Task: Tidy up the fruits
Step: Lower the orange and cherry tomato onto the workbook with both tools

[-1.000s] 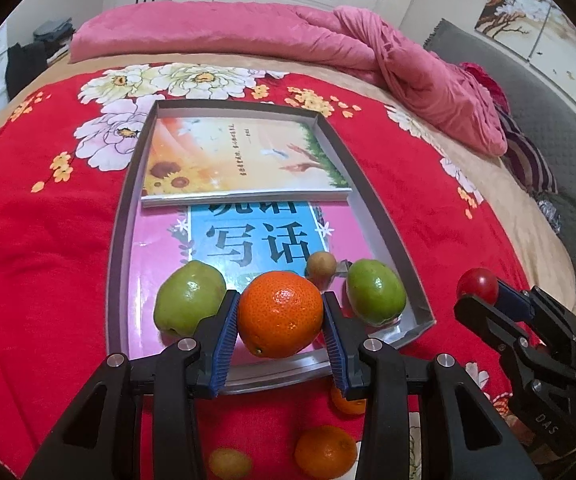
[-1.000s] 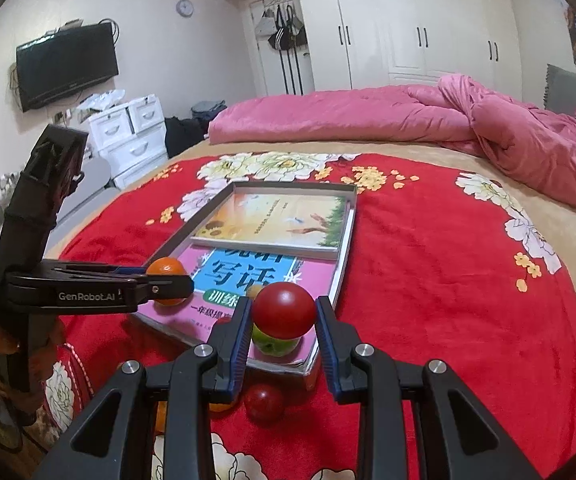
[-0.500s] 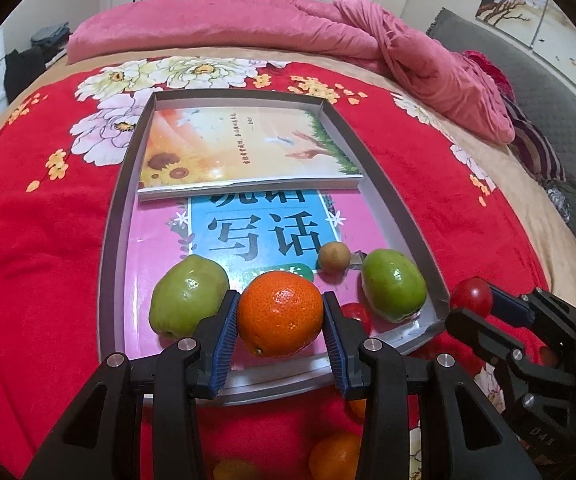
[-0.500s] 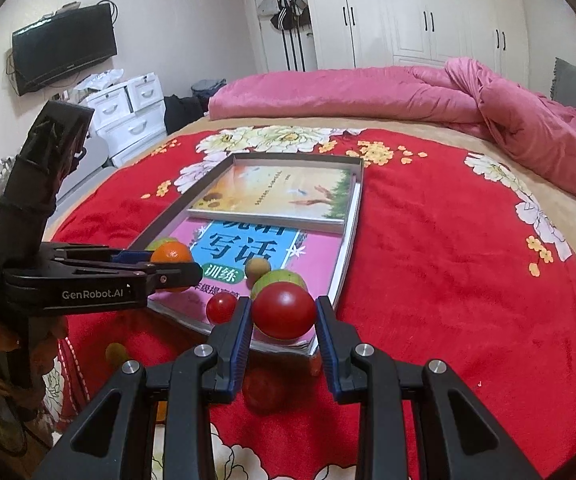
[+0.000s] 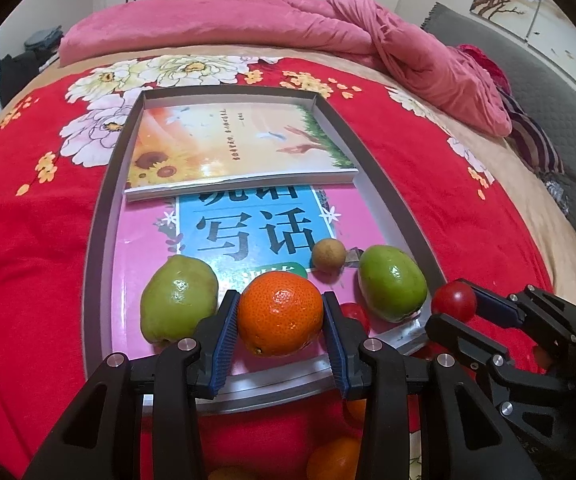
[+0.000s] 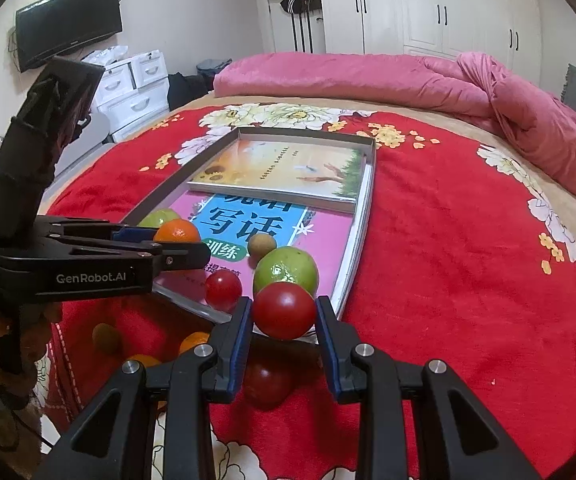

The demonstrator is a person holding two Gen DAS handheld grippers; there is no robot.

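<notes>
My left gripper point(image 5: 280, 316) is shut on an orange point(image 5: 280, 313) and holds it over the near end of the grey tray point(image 5: 101, 236). My right gripper point(image 6: 283, 314) is shut on a red tomato point(image 6: 283, 310), at the tray's near right corner point(image 6: 348, 280). In the tray lie two green fruits point(image 5: 177, 298) point(image 5: 392, 289), a small brown fruit point(image 5: 328, 255) and a small red tomato point(image 6: 223, 289). The right gripper also shows in the left wrist view point(image 5: 454, 300), the left gripper in the right wrist view point(image 6: 177, 240).
Two books point(image 5: 235, 146) point(image 5: 247, 228) lie in the tray. Loose fruit lies on the red bedspread in front of the tray: oranges point(image 5: 334, 460), a brown fruit point(image 6: 105, 338), a dark red one point(image 6: 267, 384). A pink quilt point(image 5: 408, 48) lies at the far side.
Both grippers have moved forward with their fruit, toward and over the tray's near end. A small red tomato now shows in the tray near the right green fruit.
</notes>
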